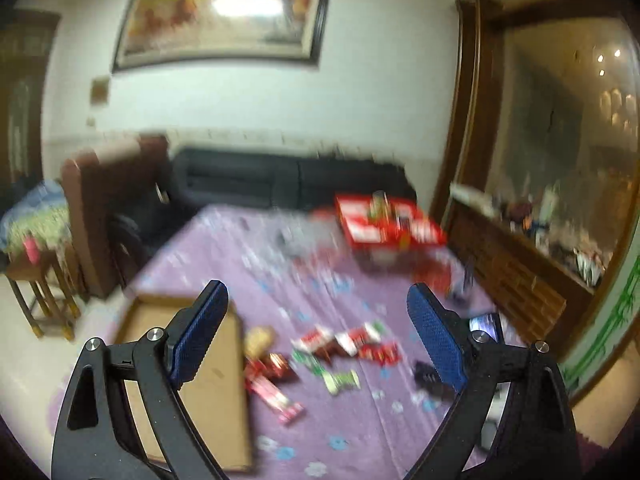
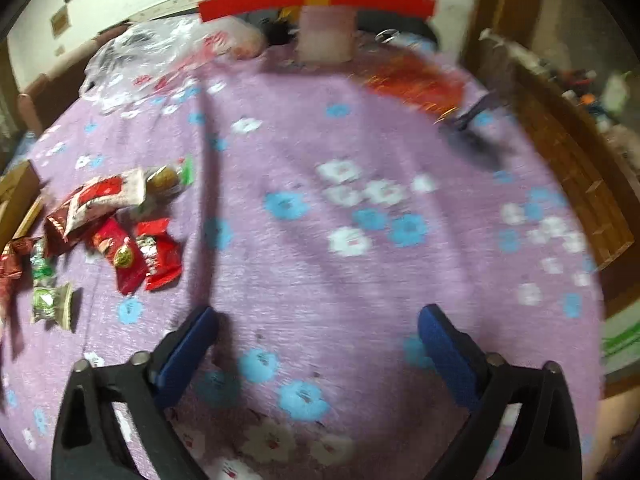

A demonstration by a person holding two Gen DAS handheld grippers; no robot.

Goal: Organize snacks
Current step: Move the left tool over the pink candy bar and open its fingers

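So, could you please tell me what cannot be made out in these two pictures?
- Left wrist view: motion blur hides what the open red box contains.
- Left wrist view: the flat brown cardboard tray is partly behind the gripper.
- Right wrist view: printing on the red snack packets is unreadable.

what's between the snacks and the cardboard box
Nothing visible. The snacks lie loose on the purple cloth just right of the cardboard box, with only bare cloth in the gap. Both tongs are open and empty.
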